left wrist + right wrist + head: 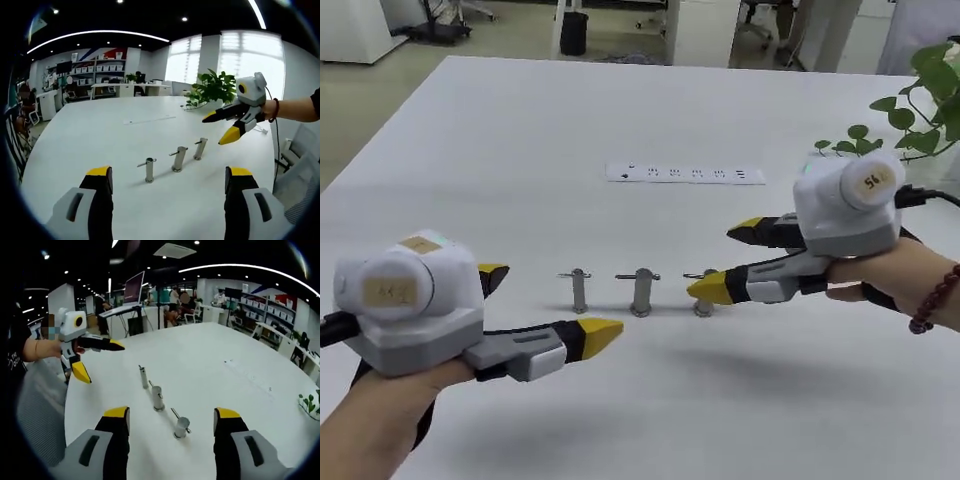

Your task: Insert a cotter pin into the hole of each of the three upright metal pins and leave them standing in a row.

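- The left gripper [550, 302] is held low over the bench [520, 150] at the near left. Its fingers are spread wide and nothing is held between them.
- The left metal pin [579, 292] is seen upright on the bench, with a cotter pin [576, 273] passed crosswise through its top.
- The middle metal pin [641, 295] stands upright near it and is likewise crossed near the top by a cotter pin [638, 275].
- The right metal pin [704, 306] closes the row. In the right gripper view a cotter pin [176, 416] is seen running through it.
- The right gripper [722, 260] is held just beside the right metal pin, with its fingers wide apart and empty. In the head view the lower fingertip overlaps that pin, but in the left gripper view it is seen to be apart from it.
- All three insertions are judged to be done, and the row is standing. What is left appears to be only for both grippers to be drawn clear without a pin being knocked over.
- Three metal pins, three cotter pins and two grippers are counted. One power strip [685, 173] lies further back on the bench, and one plant [920, 100] stands at the far right.
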A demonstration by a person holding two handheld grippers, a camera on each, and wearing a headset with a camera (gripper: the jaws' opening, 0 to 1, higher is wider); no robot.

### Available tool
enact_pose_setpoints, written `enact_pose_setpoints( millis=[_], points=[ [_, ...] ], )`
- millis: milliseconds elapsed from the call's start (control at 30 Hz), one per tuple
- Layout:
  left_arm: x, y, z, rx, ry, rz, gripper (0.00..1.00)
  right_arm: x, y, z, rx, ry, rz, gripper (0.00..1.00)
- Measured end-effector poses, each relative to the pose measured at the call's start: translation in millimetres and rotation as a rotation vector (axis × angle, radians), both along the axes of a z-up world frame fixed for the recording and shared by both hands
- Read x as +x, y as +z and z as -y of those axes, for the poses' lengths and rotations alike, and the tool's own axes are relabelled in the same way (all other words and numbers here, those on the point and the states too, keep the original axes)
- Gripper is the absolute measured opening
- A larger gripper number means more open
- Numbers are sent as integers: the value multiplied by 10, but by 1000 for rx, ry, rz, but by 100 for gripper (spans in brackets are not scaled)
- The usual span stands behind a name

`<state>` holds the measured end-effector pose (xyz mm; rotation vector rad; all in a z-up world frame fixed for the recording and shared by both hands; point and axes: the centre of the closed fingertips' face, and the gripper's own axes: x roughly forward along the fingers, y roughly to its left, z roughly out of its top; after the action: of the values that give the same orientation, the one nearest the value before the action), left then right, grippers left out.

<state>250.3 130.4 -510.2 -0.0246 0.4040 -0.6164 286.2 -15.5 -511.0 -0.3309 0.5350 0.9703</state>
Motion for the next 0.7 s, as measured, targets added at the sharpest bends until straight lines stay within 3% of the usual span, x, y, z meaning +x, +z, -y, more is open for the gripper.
enact_pose_setpoints(
  millis=[100, 200, 333, 700],
  points=[
    [4, 11, -6, 0, 13, -1, 92, -40, 53, -12, 42, -58, 1, 68],
    [18, 24, -30, -11, 41, -5, 92, -78, 69, -12, 47, -81, 28, 71],
    [16, 22, -55, -12, 61, -11, 92, -104, 98, -1, 121, -198, 27, 72],
    [-10, -3, -107, 45, 92, 2, 92, -206, 9, 67, 131, -338, 73, 72]
  ],
)
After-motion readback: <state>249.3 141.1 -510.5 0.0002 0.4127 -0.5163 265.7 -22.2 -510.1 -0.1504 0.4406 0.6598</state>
